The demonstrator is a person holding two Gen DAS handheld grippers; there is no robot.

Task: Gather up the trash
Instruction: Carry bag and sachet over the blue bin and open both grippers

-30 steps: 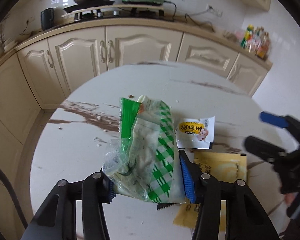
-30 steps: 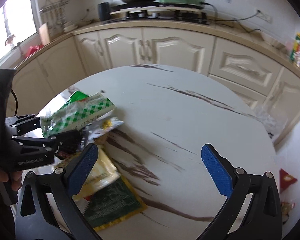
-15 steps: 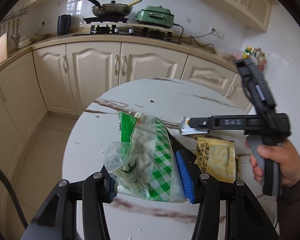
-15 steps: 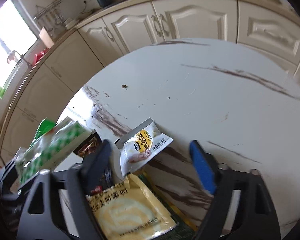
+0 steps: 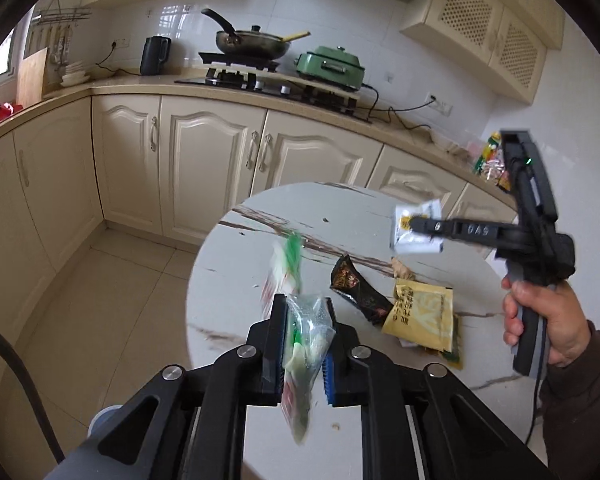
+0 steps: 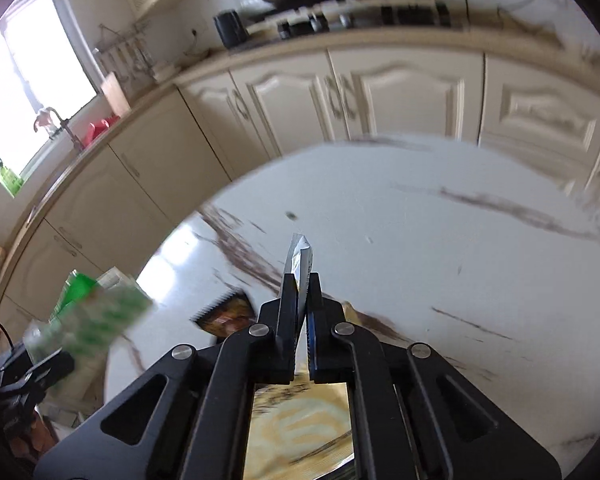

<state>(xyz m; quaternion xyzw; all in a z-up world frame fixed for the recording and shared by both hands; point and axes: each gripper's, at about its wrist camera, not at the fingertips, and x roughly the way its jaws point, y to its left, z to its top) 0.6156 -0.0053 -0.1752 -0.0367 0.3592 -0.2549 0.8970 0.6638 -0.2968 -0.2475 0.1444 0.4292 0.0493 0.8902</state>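
A crumpled green-checked plastic bag (image 5: 306, 332) sits between the jaws of my left gripper (image 5: 303, 304), which are closing and pinching it. Its blurred upper end (image 5: 288, 268) sticks out over the round marble table (image 5: 260, 240). My right gripper (image 6: 301, 276) is shut on a small white sachet (image 6: 300, 254), held edge-up above the table. The left wrist view shows the same sachet (image 5: 420, 242) at the right gripper's tips (image 5: 412, 224). A dark brown wrapper (image 5: 358, 286) and a yellow packet (image 5: 422, 316) lie on the table.
A person's hand (image 5: 540, 316) holds the right gripper's handle. Cream cabinets (image 5: 204, 168) and a counter with a pan (image 5: 248, 40), a green cooker (image 5: 332, 64) and a kettle (image 5: 154, 56) run behind the table. Tiled floor (image 5: 112, 300) lies left of the table.
My left gripper pulled back and up from the table with the green bag, and its jaws squeezed narrower. My right gripper went from wide open to shut on the white sachet.
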